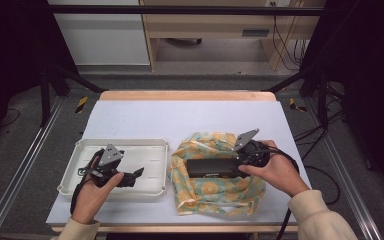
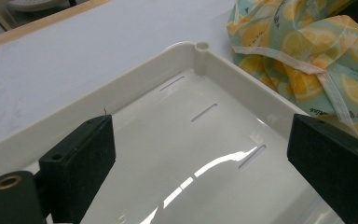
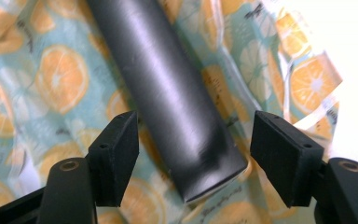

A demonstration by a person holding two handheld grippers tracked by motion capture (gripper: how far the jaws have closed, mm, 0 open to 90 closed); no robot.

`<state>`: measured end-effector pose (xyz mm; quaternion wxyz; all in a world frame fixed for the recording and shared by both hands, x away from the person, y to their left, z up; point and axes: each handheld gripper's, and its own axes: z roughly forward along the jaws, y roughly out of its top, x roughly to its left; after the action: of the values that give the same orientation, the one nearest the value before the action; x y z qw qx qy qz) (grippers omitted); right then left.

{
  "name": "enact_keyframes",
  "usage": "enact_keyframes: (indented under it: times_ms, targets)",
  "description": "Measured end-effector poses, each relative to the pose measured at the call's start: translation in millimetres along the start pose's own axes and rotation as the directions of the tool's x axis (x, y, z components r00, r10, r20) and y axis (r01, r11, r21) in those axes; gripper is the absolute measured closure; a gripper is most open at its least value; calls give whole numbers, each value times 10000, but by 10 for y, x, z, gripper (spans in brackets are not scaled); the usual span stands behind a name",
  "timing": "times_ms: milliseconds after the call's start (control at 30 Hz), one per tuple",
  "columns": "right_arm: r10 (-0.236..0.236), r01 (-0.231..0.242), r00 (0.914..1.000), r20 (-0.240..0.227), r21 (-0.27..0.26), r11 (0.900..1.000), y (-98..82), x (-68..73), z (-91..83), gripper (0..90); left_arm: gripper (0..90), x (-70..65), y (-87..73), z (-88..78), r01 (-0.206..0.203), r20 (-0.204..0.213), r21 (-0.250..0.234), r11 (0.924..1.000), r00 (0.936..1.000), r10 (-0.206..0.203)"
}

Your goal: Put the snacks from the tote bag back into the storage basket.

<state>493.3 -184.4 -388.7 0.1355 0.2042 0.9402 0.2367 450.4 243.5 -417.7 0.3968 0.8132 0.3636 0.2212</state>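
- While the white tray [image 1: 150, 150] sits at the counter's [image 1: 180, 117] left, the left hand-held gripper [image 1: 130, 177] hovers over it, jaws wide with nothing between them.
- A black tube [image 1: 212, 167] lies on the lemon-print cloth [image 1: 220, 192], just right of the tray.
- The right hand-held gripper [image 3: 193, 161] brackets the tube's near end, jaws partly open, pads not pressing.

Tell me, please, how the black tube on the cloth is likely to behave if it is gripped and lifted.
The black tube looks rounded and smooth, so it may roll or slip between the pads. Its flattened end suggests soft walls that could dent. The crumpled cloth beneath probably steadies it.
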Motion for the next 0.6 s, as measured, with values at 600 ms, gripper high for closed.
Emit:
enact_keyframes:
  times_ms: [600]
  targets:
    - [-759,813,9955,-571,984,9918,43,21,244,271,90,38,-6,1,-168,395,102,9998,9991,163]
